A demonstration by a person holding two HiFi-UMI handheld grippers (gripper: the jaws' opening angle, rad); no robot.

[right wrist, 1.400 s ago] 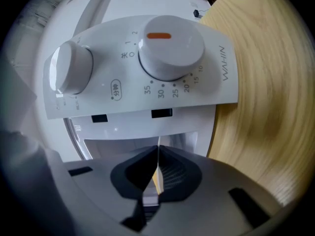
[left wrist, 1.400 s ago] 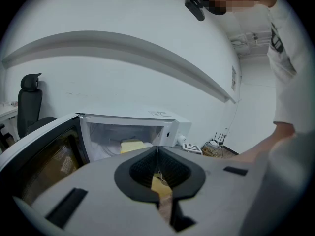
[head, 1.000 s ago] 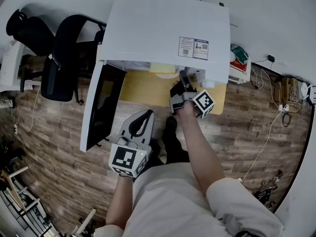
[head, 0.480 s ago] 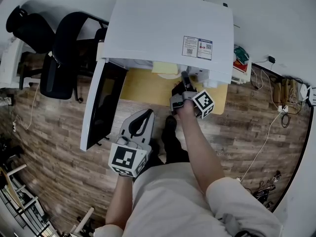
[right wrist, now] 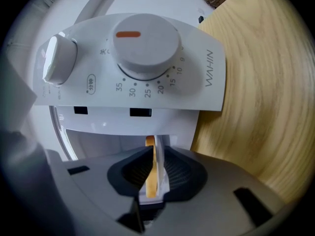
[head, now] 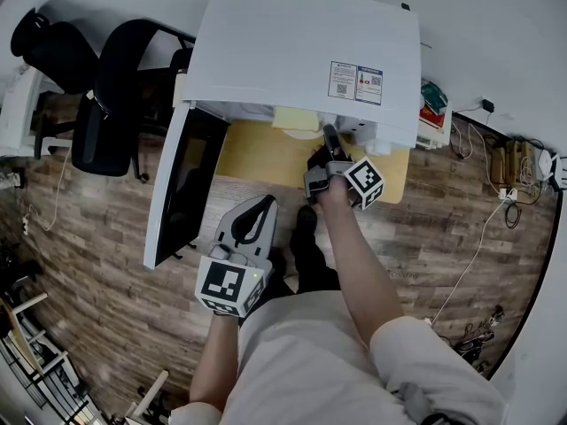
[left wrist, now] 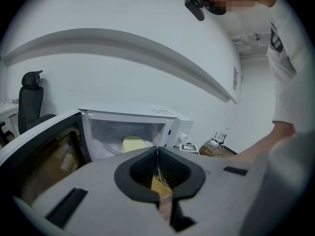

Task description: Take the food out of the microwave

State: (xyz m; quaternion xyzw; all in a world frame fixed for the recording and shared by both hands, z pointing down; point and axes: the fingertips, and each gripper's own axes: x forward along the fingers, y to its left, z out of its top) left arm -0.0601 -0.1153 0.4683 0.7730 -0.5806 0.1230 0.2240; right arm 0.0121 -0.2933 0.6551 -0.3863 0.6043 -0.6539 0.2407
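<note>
A white microwave (head: 301, 51) stands on a wooden table (head: 252, 158) with its door (head: 182, 184) swung open to the left. Inside, a pale yellow block of food (head: 295, 119) lies on a white plate (head: 306, 135); the left gripper view shows the food (left wrist: 132, 144) in the cavity too. My right gripper (head: 329, 140) is at the opening's right side, below the control knobs (right wrist: 146, 38), and is shut on a thin white-and-orange rim, seemingly the plate's edge (right wrist: 150, 176). My left gripper (head: 262, 205) hangs back over the floor, shut with nothing in it.
Two black office chairs (head: 115, 96) stand left of the open door. Cables and small items (head: 509, 171) lie along the wall at the right, and a box (head: 432, 104) sits beside the microwave. The person's legs (head: 306, 255) are close to the table's front edge.
The right gripper has edged slightly further toward the microwave's opening. The left gripper has not moved.
</note>
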